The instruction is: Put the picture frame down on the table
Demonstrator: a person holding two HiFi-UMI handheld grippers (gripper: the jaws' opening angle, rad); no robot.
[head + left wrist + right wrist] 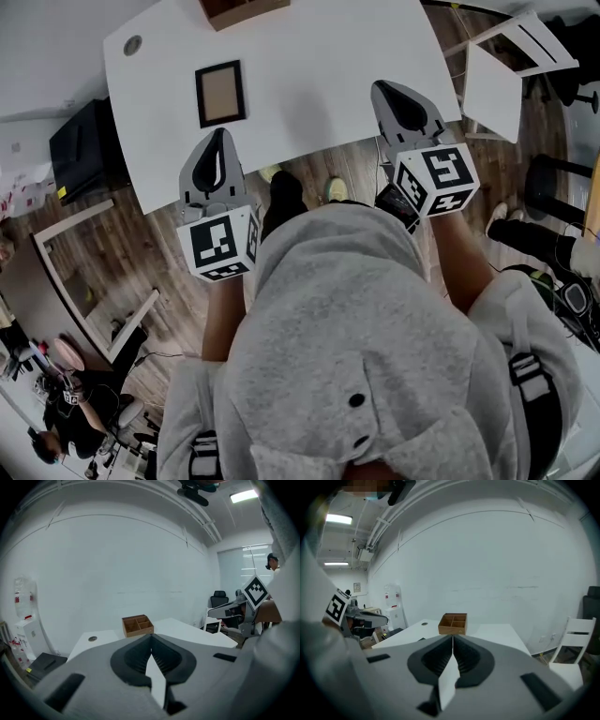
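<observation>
1. Straight ahead of the person stood the big white table (pixel 328 75), the biggest thing around. Its top was flat and mostly bare.
2. At the far edge of the table sat a brown wooden box (pixel 242 9) with little rooms inside, well apart from both claws.
3. On the left part of the table, between the box and the near edge, lay the picture frame (pixel 220 93). It lay flat on the table top, with a dark rim and a brown middle, and nothing touched it. So the job looked done.
4. I thought the frame would be light and stiff, not floppy. Its front might be glass, though I could not tell, so it could crack if dropped. The dark rim looked like the best place to pinch it, on one side. The flat middle gave nothing to hold and might be slippery.
5. Above the near edge of the table, just short of the frame, was the left gripper (pixel 219 136). Its jaws were pressed together with nothing between them.
6. Above the near edge of the table further right, well apart from the frame, was the right gripper (pixel 386 89). Its jaws were closed too, and empty.
7. Near the far left corner of the table was a small round hole (pixel 132 44).
</observation>
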